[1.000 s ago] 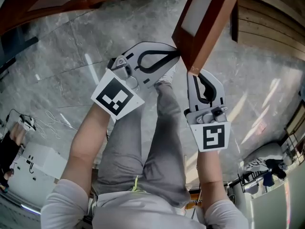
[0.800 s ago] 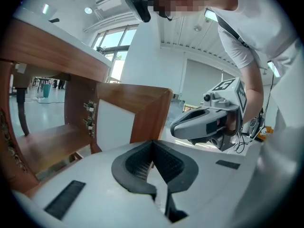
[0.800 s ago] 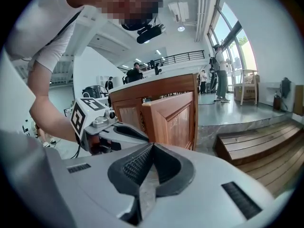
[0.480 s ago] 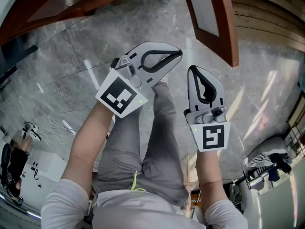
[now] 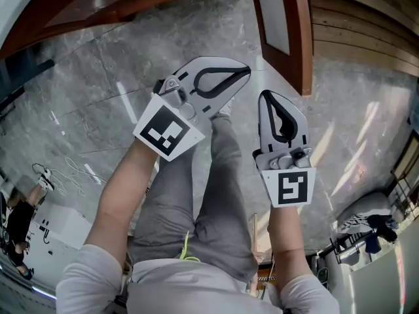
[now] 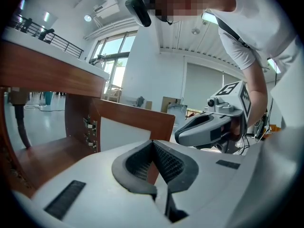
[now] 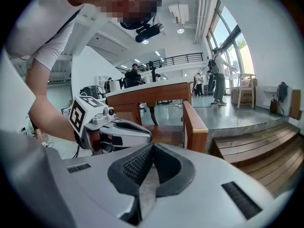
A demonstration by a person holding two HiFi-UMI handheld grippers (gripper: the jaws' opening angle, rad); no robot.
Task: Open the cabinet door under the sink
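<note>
The cabinet door (image 5: 275,18) stands swung out over the grey floor (image 5: 98,77), touching neither tool; the left tool (image 5: 242,74) has its jaws pressed together on nothing; the right tool (image 5: 264,97), beside it, is likewise closed and empty.

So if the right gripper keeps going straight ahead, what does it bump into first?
Most likely the open cabinet door: the right gripper, jaws shut and empty, points at its wooden edge just ahead. Depth is unclear, so it could just miss.

Right gripper (image 7: 151,145) jaws together, cabinet door (image 7: 194,125) open ahead, left gripper (image 7: 129,130) alongside
</note>
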